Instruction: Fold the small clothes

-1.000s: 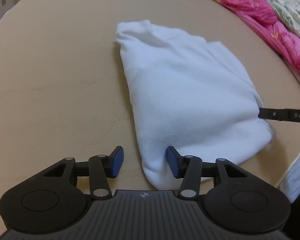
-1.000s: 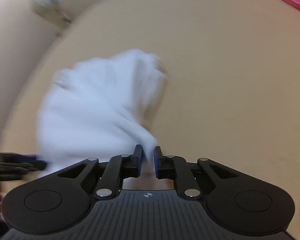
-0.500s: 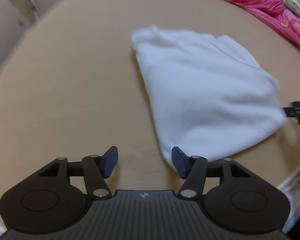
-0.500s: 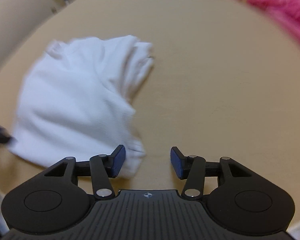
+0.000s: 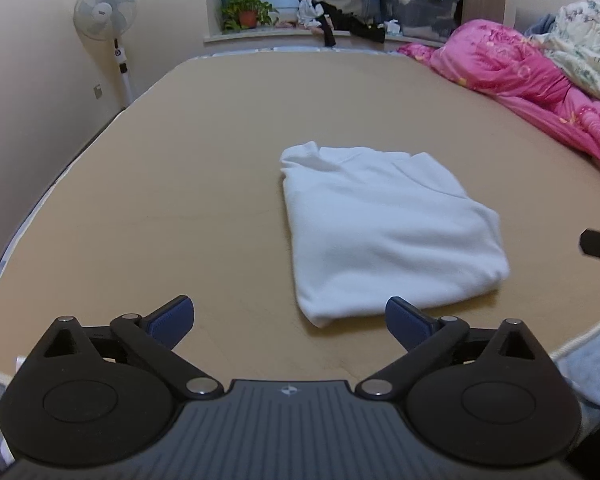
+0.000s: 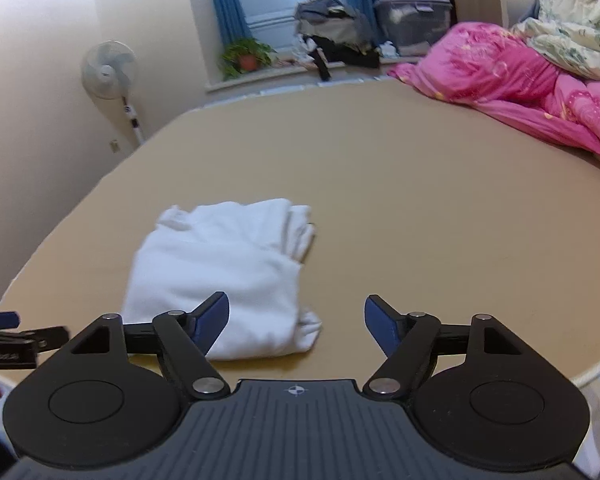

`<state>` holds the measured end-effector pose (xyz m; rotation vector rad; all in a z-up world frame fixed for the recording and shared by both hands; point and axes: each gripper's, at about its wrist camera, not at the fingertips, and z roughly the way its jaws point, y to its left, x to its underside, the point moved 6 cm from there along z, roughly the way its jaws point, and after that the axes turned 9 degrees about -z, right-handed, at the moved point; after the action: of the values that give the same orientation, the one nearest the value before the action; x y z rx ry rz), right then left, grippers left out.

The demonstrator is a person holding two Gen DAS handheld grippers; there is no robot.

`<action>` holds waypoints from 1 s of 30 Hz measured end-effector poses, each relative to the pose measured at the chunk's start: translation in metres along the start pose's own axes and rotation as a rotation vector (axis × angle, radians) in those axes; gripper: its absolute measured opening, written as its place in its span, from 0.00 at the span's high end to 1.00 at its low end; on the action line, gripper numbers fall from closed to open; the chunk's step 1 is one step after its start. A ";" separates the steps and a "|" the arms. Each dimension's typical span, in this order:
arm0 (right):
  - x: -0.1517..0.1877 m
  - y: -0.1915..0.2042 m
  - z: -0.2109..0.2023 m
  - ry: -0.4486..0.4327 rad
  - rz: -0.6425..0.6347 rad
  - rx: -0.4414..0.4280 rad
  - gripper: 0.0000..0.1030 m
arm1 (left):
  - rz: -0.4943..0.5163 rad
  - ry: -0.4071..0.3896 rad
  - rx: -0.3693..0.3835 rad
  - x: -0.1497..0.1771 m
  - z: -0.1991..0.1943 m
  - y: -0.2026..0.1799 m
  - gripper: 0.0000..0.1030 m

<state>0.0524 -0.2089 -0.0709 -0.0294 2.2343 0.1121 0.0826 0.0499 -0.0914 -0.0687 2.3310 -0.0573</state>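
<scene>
A white garment (image 5: 384, 228) lies folded into a compact, roughly rectangular bundle on the tan bed surface (image 5: 180, 184), toward the near edge of it, with its smooth folded side facing the left wrist view and its stacked layers and a small loose corner showing on the right side in the right wrist view (image 6: 224, 276). The left gripper (image 5: 290, 320) hovers near the garment's near-left corner with its blue-padded fingers (image 5: 172, 318) spread wide and nothing between them; the right-hand pad sits just in front of the garment's near edge, though whether it touches the cloth cannot be told. The right gripper (image 6: 296, 322) is likewise released, its fingers (image 6: 212, 318) far apart, positioned at the garment's near-right corner, with the left pad overlapping the cloth in view and the right pad over bare bed. Each gripper shows at the side edge of the other's camera, a dark tip at the right in the left wrist view and at the left in the right wrist view. Far right on the bed lies a bunched pink quilt (image 5: 528, 80) with a pale floral quilt (image 5: 588, 48) behind it. Beyond the far edge stand a white pedestal fan (image 5: 106, 12) at the left, a potted plant (image 5: 248, 14) on the window ledge, a heap of dark clothes (image 5: 336, 0) and a lidded storage bin (image 5: 418, 10).
</scene>
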 end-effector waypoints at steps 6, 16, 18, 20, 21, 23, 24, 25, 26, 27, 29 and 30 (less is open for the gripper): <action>0.006 0.032 -0.016 -0.008 -0.077 -0.009 0.10 | -0.081 -0.013 -0.011 0.018 -0.023 -0.003 0.01; 0.005 0.049 0.009 0.021 -0.107 -0.026 0.08 | -0.109 -0.002 -0.004 0.010 0.002 -0.006 0.01; 0.004 0.051 0.014 0.019 -0.115 -0.025 0.08 | -0.110 -0.002 0.001 0.008 0.005 -0.009 0.01; 0.004 0.051 0.020 0.022 -0.121 -0.025 0.08 | -0.104 -0.002 0.005 0.007 0.007 -0.011 0.01; 0.003 0.051 0.022 0.025 -0.121 -0.024 0.08 | -0.101 -0.003 0.008 0.007 0.008 -0.013 0.01; 0.003 0.053 0.027 0.034 -0.119 -0.026 0.08 | -0.093 -0.008 0.011 0.007 0.007 -0.014 0.01; 0.003 0.054 0.028 0.036 -0.120 -0.029 0.08 | -0.089 -0.013 0.012 0.007 0.006 -0.015 0.01; 0.003 0.055 0.028 0.036 -0.123 -0.032 0.08 | -0.082 -0.017 0.012 0.007 0.006 -0.016 0.01; 0.003 0.057 0.028 0.036 -0.129 -0.037 0.08 | -0.075 -0.020 0.013 0.007 0.006 -0.015 0.01; 0.003 0.058 0.028 0.034 -0.136 -0.040 0.08 | -0.071 -0.022 0.014 0.007 0.005 -0.016 0.01; 0.003 0.061 0.027 0.027 -0.151 -0.043 0.08 | -0.068 -0.025 0.020 0.006 0.004 -0.014 0.01; 0.003 0.062 0.026 0.024 -0.156 -0.041 0.08 | -0.069 -0.025 0.022 0.006 0.005 -0.014 0.01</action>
<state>0.0677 -0.1444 -0.0847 -0.2284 2.2449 0.0730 0.0824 0.0349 -0.0977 -0.1382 2.3027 -0.1155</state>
